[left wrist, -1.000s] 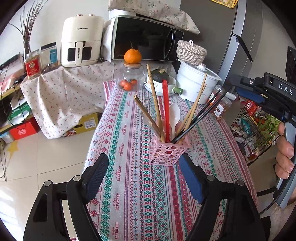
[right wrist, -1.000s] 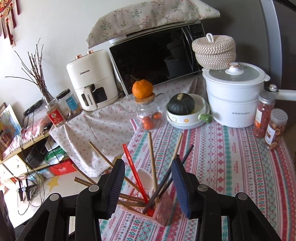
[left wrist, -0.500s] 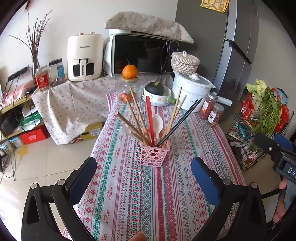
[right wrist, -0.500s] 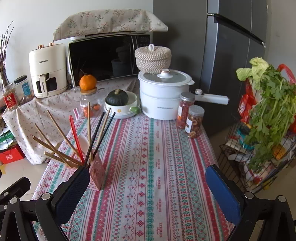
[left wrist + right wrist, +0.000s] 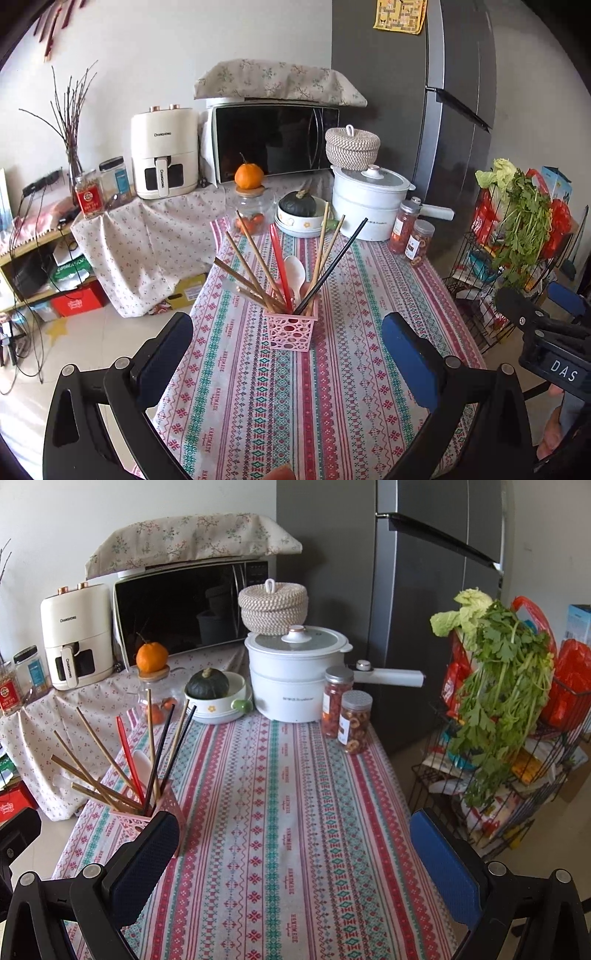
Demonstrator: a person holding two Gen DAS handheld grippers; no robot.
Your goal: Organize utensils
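Note:
A pink perforated holder point(image 5: 291, 329) stands on the patterned tablecloth point(image 5: 354, 280), filled with several wooden chopsticks point(image 5: 251, 266), black chopsticks point(image 5: 332, 266), a red utensil point(image 5: 277, 258) and a white spoon point(image 5: 296, 270). My left gripper point(image 5: 288, 343) hovers near the table's front, jaws wide open, the holder beyond the fingertips, untouched. In the right wrist view the holder point(image 5: 138, 821) sits at the left, partly behind the left finger. My right gripper point(image 5: 295, 834) is wide open over bare cloth, holding nothing.
At the table's far end stand a white pot point(image 5: 295, 672), two snack jars point(image 5: 345, 712), a bowl with a dark squash point(image 5: 214, 694) and a glass jar topped by an orange point(image 5: 151, 657). Right of the table is a wire rack with greens point(image 5: 498, 686); behind it a refrigerator point(image 5: 424, 590).
Both grippers opened wide and pulled back from the pink holder. The right gripper swung to the right, so the holder now lies at its left. The left gripper rose.

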